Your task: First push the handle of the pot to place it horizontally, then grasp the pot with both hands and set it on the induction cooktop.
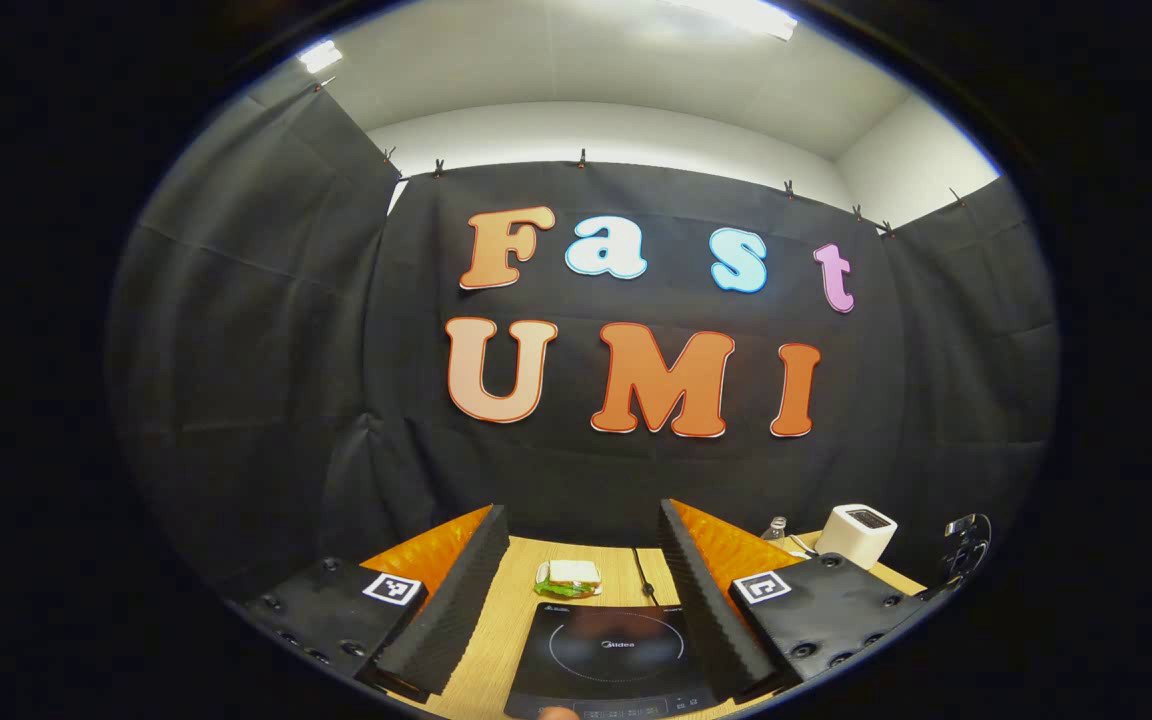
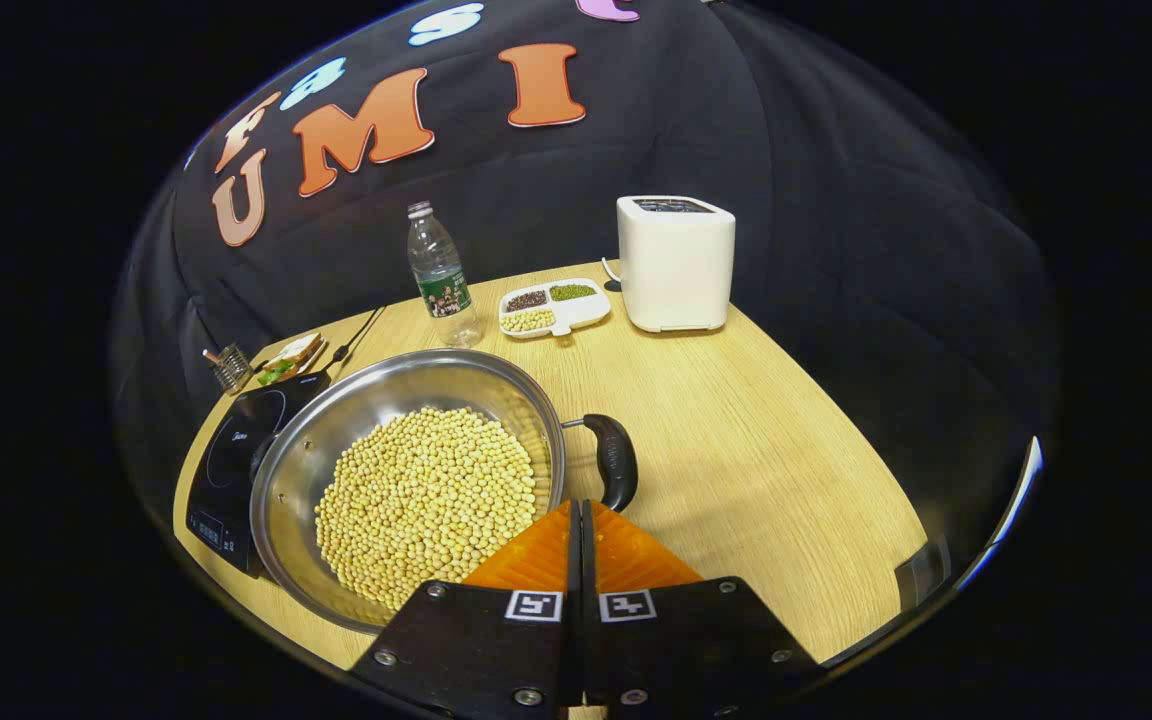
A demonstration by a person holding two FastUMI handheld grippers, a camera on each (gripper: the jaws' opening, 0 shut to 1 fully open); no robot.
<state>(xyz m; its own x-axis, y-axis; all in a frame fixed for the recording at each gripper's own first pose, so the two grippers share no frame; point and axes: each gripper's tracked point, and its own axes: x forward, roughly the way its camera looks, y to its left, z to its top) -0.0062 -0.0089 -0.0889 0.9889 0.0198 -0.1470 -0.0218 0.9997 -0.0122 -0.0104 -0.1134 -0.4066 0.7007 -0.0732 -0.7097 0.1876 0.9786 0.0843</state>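
In the right gripper view a steel pot [image 2: 286, 480] full of yellow beans [image 2: 426, 500] rests on the wooden table [image 2: 756, 470]. Its black handle [image 2: 614, 458] points to the right of the rim and curves toward me. My right gripper [image 2: 577, 508] is shut with nothing between its fingers, the tips just short of that handle's near end. The black induction cooktop [image 2: 231, 455] lies left of the pot, whose rim overlaps its edge. In the left gripper view my left gripper [image 1: 584, 515] stands open above the cooktop [image 1: 616, 650], holding nothing.
At the back of the table stand a water bottle [image 2: 441, 275], a white divided dish of beans [image 2: 553, 305] and a white toaster [image 2: 676, 262]. A sandwich [image 2: 291, 358] and a small wire holder [image 2: 228, 368] sit behind the cooktop. The cooktop's cable [image 1: 644, 575] runs backward.
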